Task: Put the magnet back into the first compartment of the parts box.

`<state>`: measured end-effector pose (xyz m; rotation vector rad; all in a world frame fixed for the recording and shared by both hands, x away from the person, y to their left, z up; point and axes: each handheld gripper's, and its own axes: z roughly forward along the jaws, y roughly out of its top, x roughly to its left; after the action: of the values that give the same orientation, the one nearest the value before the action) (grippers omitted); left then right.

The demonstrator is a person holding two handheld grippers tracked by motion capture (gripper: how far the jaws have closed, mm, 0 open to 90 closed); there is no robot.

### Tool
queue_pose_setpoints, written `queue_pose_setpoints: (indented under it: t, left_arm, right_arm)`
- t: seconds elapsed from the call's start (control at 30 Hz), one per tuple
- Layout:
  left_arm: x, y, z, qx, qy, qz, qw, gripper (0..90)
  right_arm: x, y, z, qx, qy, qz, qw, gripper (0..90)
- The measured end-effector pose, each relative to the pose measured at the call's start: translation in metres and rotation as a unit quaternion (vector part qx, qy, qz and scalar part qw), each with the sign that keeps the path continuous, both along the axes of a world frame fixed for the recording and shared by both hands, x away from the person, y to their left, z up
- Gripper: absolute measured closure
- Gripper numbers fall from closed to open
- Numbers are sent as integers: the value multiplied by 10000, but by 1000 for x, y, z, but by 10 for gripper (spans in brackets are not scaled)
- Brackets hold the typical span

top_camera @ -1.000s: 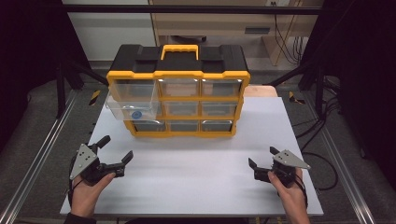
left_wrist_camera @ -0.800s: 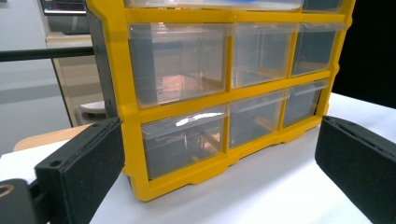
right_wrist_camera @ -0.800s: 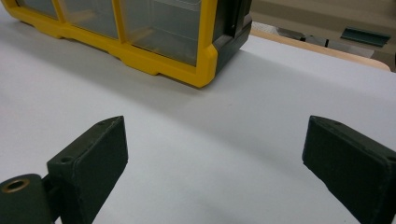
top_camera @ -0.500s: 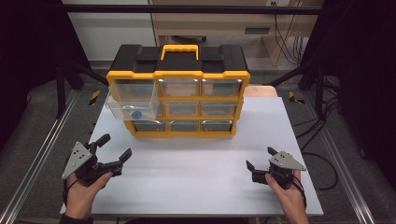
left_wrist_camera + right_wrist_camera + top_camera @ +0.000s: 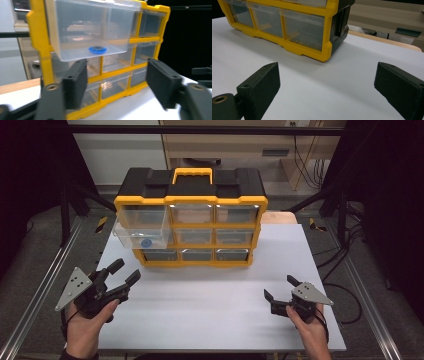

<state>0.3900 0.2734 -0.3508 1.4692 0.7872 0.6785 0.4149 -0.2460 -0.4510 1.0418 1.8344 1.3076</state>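
A yellow and black drawer cabinet [image 5: 190, 227] with clear drawers stands at the far middle of the white table [image 5: 215, 320]. Its middle-left drawer [image 5: 142, 236] is pulled out, with a small blue round piece [image 5: 146, 242] inside. The left gripper view also has this drawer [image 5: 92, 27] and the blue piece [image 5: 97, 49]. My left gripper [image 5: 125, 271] hangs over the table's near left and points at the cabinet. Its jaws have just been closing, with nothing between them [image 5: 117, 85]. My right gripper [image 5: 280, 287] rests open at the near right, empty [image 5: 327, 87].
Metal rails [image 5: 40, 290] run along both sides of the table. A wooden board [image 5: 280, 217] lies behind the cabinet's right end. Black stands and cables [image 5: 345, 265] sit off the right edge. White tabletop spreads between the grippers and the cabinet.
My left gripper has lifted a little, and its jaws now stand narrower than before. The right gripper has stayed where it was.
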Motion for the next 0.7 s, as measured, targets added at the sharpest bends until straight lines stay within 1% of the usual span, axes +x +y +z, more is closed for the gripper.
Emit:
queue_pose_setpoints:
  t: [0.03, 0.1, 0.23, 0.27, 0.37, 0.47, 0.53, 0.57, 0.7]
  left_arm:
    - [-1, -2, 4, 20, 35, -7, 10000, 396]
    - [-3, -5, 10, 80, 76, -10, 9999, 454]
    - [-1, -11, 22, 85, 245, -86, 9996, 567]
    - [0, -11, 23, 87, 254, -94, 9996, 599]
    - [3, -14, 28, 191, 297, -168, 9992, 659]
    - [6, -15, 31, 191, 367, -241, 9989, 744]
    - [9, -16, 32, 123, 450, -277, 9985, 782]
    - [10, -17, 33, 123, 484, -307, 9983, 809]
    - [12, -21, 35, 157, 521, -328, 9980, 870]
  right_arm:
    - [-1, 0, 1, 1, 12, -16, 10000, 67]
    - [-2, 0, 2, -70, -89, -31, 9999, 68]
    - [-3, 0, 4, -54, -113, -34, 9999, 68]
    - [-3, 0, 3, -43, -104, -31, 9999, 67]
    - [-3, 0, 3, -60, -100, -15, 9999, 65]
    - [-3, -1, 3, -27, -96, -41, 9999, 64]
    - [-3, -2, 4, -37, -127, -42, 9999, 64]
    - [-3, -2, 4, -35, -125, -50, 9999, 64]
    - [-4, -1, 4, -109, -139, -54, 9998, 62]
